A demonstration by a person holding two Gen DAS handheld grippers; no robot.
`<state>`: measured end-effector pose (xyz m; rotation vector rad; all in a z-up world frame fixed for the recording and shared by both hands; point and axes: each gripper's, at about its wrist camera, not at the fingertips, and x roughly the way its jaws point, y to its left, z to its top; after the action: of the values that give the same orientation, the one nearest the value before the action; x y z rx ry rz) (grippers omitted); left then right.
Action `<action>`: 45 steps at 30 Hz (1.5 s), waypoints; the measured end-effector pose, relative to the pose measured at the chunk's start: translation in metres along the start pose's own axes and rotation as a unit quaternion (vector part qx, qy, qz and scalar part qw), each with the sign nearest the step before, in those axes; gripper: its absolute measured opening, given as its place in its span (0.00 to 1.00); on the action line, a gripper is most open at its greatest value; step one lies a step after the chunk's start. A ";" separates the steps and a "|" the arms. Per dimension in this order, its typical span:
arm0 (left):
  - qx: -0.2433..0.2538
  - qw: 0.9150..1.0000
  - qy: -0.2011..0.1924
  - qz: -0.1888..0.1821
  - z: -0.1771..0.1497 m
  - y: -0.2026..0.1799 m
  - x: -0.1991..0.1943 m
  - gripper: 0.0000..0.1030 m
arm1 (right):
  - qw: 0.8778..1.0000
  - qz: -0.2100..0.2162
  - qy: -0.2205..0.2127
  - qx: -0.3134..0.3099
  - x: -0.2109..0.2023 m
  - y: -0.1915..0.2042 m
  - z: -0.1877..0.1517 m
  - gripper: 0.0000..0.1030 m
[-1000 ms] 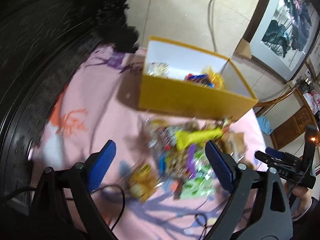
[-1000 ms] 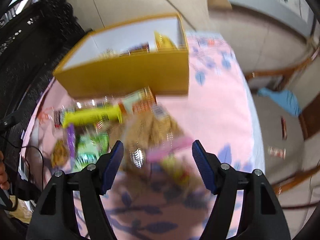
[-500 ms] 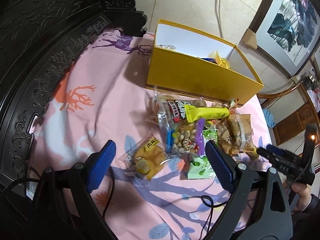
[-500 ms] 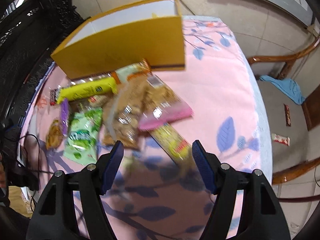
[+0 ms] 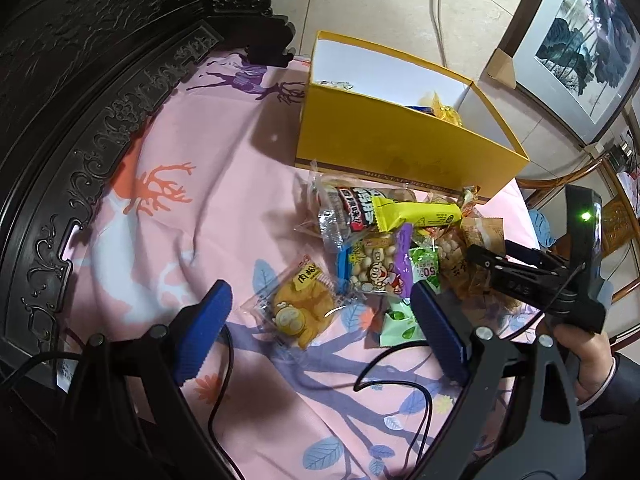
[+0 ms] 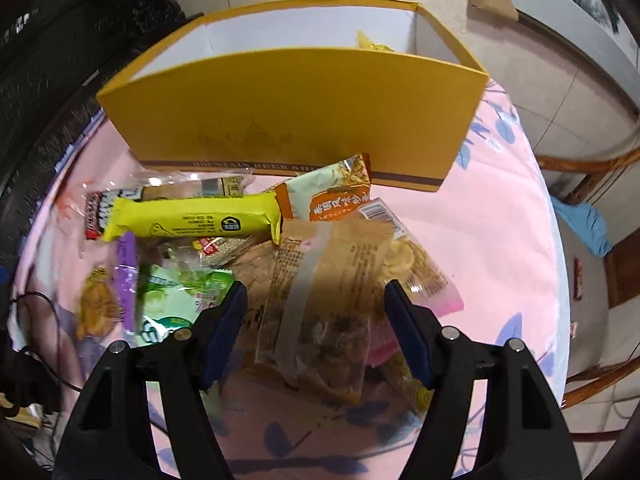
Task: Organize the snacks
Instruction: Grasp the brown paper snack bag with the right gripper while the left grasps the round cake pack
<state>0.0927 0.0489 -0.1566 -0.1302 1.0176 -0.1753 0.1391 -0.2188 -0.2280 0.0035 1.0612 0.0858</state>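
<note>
Beside the rigid yellow box (image 6: 296, 116), crinkly tan packet (image 6: 324, 304) between wide-apart, empty right gripper (image 6: 316, 304) pads.

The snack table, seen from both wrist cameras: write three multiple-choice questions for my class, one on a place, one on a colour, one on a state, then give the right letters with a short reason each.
1. Where does the long yellow bar lie?
A. inside the box
B. on the snack pile in front of the box
C. on the floor

2. What colour is the outside of the box?
A. yellow
B. red
C. green

3. How do the right gripper jaws stand?
A. shut on the yellow bar
B. shut on nothing
C. open above a brown transparent packet

Answers:
1 B, it rests across other packets on the pink cloth, near the box's front wall.
2 A, its walls are yellow outside, white inside.
3 C, both blue pads stand apart, touching nothing.
</note>
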 end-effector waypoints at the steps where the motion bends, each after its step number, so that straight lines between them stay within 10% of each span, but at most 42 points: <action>1: -0.002 1.000 0.000 0.000 0.000 0.001 0.000 0.90 | 1.000 -0.005 0.002 -0.006 0.002 0.001 0.000 0.69; 14: 0.012 1.000 0.007 -0.005 0.004 -0.006 0.010 0.90 | 0.999 -0.018 -0.012 -0.033 -0.005 -0.005 -0.013 0.36; 45: 0.161 0.982 0.102 0.016 -0.030 -0.001 0.104 0.90 | 0.998 0.032 0.048 0.023 -0.012 -0.022 -0.068 0.36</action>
<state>0.1208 0.0253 -0.2586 0.2027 1.1803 -0.3277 0.0751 -0.2439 -0.2517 0.0752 1.1591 0.1204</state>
